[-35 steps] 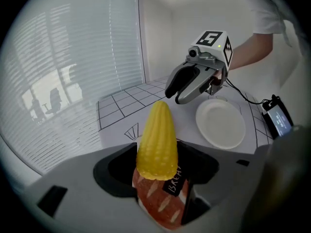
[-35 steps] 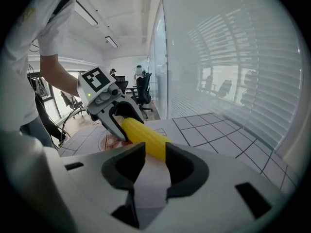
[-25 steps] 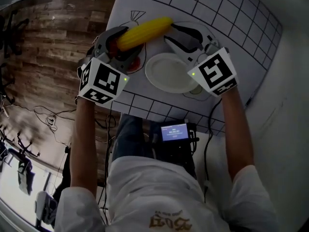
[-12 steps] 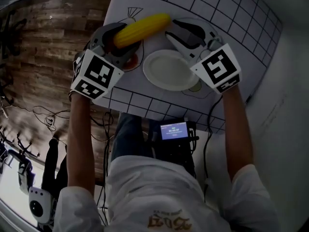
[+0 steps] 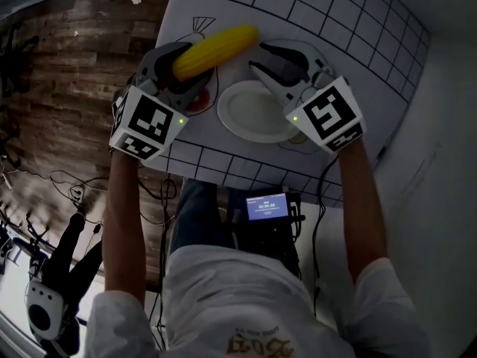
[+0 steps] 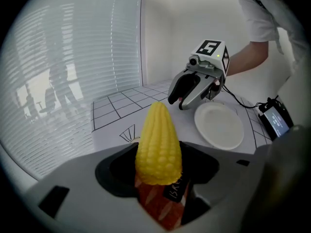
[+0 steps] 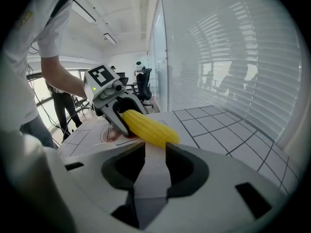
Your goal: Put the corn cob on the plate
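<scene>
My left gripper (image 5: 186, 62) is shut on the thick end of a yellow corn cob (image 5: 216, 49), which sticks out to the right, above the mat. The cob (image 6: 158, 144) fills the jaws in the left gripper view. A white round plate (image 5: 257, 114) lies bare on the gridded mat, just right of and nearer than the cob. My right gripper (image 5: 270, 60) hovers over the plate's far right rim, open, with nothing between its fingers. Its own view shows the cob's tip (image 7: 148, 127) just beyond the jaws (image 7: 154, 154). The plate (image 6: 218, 125) also shows below the right gripper (image 6: 194, 89).
A red patch (image 5: 197, 99) lies on the mat under the left gripper. The white gridded mat (image 5: 350, 28) ends at the table's left edge beside a wooden floor (image 5: 67, 88). A small device with a lit screen (image 5: 268, 206) and cables sit below the near edge.
Little has changed: the left gripper still holds the cob at the same spot. Both grippers and the plate have shifted slightly left in the view.
</scene>
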The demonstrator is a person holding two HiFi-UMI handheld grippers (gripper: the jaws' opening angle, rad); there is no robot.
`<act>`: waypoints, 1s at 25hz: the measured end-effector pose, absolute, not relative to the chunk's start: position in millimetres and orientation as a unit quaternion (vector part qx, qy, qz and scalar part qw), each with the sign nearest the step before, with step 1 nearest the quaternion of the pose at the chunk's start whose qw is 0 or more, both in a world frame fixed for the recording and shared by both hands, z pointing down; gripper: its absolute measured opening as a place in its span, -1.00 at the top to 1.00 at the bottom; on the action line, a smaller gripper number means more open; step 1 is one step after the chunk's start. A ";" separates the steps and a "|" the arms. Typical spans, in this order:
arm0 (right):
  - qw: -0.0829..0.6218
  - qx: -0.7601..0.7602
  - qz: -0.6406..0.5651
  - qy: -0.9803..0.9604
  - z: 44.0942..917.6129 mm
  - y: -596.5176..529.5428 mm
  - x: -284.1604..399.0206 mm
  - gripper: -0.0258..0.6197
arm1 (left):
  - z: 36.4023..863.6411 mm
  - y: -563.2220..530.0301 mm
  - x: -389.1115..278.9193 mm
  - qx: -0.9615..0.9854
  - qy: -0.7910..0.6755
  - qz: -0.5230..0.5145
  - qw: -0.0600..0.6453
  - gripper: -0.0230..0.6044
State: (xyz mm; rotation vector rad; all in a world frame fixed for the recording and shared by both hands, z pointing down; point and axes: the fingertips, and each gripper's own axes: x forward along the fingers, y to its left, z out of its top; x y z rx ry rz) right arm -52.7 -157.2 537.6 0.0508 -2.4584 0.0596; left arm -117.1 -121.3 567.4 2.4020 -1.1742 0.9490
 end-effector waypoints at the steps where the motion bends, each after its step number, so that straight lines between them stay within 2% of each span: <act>1: 0.334 0.021 0.023 -0.942 536.8 -157.4 -52.5 0.50 | 567.5 -121.5 -117.3 0.837 -0.409 0.333 0.148 0.12; 9: 0.331 0.034 0.030 -0.943 532.4 -157.6 -45.5 0.52 | 553.0 -125.3 -113.0 0.841 -0.421 0.302 0.155 0.12; 18: 0.327 0.041 0.032 -0.944 520.4 -156.3 -41.8 0.52 | 533.4 -129.8 -105.6 0.844 -0.426 0.306 0.112 0.12; 25: 0.325 0.050 0.032 -0.944 509.0 -157.2 -36.1 0.52 | 521.5 -126.3 -109.6 0.838 -0.439 0.300 0.122 0.12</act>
